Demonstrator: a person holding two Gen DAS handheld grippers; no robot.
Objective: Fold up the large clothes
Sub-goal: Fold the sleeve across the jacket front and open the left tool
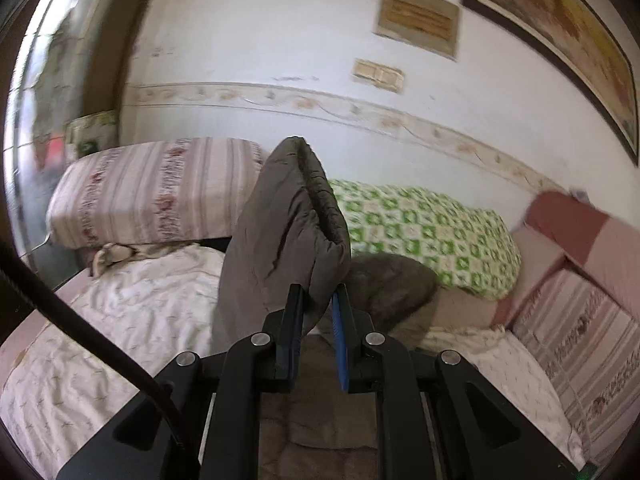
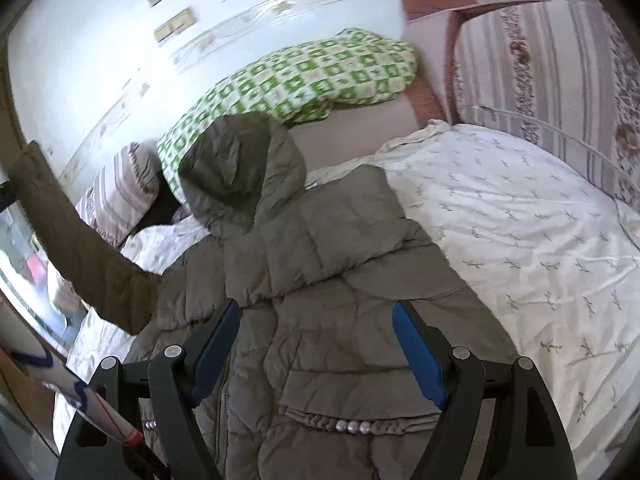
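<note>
A bed (image 2: pixel 520 232) under a white sheet printed with small sprigs carries everything here; its near edge is cut off at the bottom of both views. Along the wall-side edge lie a pink striped floral pillow (image 1: pixel 152 192) toward one end and a green-and-white checked pillow (image 2: pixel 304 76) toward the middle, with a striped floral cushion (image 2: pixel 552 80) standing at the other end.

A grey-brown quilted puffer jacket (image 2: pixel 320 300) lies spread across the middle of the sheet, front side up, its hood (image 2: pixel 240 164) pointing at the wall-side edge and touching the checked pillow. A zip runs down the front, and a pocket flap is trimmed with a row of pearly beads (image 2: pixel 352 426). The jacket's hem is hidden below the frame edge.

One sleeve (image 1: pixel 280 232) is lifted clear of the sheet and stands upright; the left gripper (image 1: pixel 318 300) has its jaws narrowed around it near the cuff end, cloth pinched between the blue pads. In the right wrist view the same sleeve rises toward the upper left, and its far end runs out of frame.

The right gripper (image 2: pixel 316 316) hangs above the jacket's chest with its jaws wide and nothing between them.

On the wall hang a large framed picture (image 1: pixel 560 40), cut off at the corner, and a smaller plaque (image 1: pixel 418 20), both too blurred to read.
</note>
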